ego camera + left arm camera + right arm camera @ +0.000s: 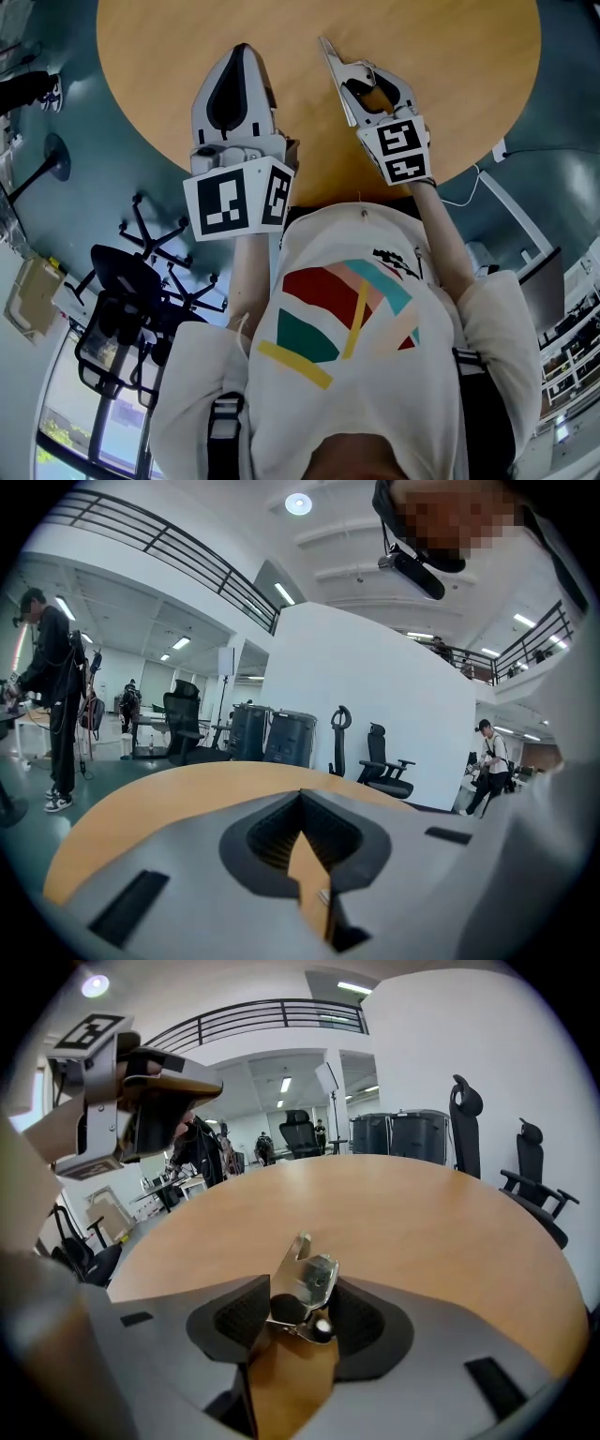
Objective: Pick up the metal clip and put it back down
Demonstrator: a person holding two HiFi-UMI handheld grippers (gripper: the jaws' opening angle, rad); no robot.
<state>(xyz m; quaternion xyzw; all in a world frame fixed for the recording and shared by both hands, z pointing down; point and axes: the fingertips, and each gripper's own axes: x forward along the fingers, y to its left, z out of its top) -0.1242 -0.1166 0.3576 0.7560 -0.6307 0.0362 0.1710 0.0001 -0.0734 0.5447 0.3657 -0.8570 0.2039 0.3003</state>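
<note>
The right gripper (302, 1290) has its jaws partly apart, with the clip (307, 1274) between them, seemingly touching both pads, over the table (422, 1222). Lifting looks done. I think full release is left.

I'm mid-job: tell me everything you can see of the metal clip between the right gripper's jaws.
The metal clip is a small, shiny silver spring clip of bent sheet metal, with a dark round part and a small bright knob at its near end. It stands tilted between the dark ribbed pads of the right gripper, its narrow tongue pointing away over the wooden table. Both pads seem to touch its sides. Whether it also rests on the table cannot be told.
</note>
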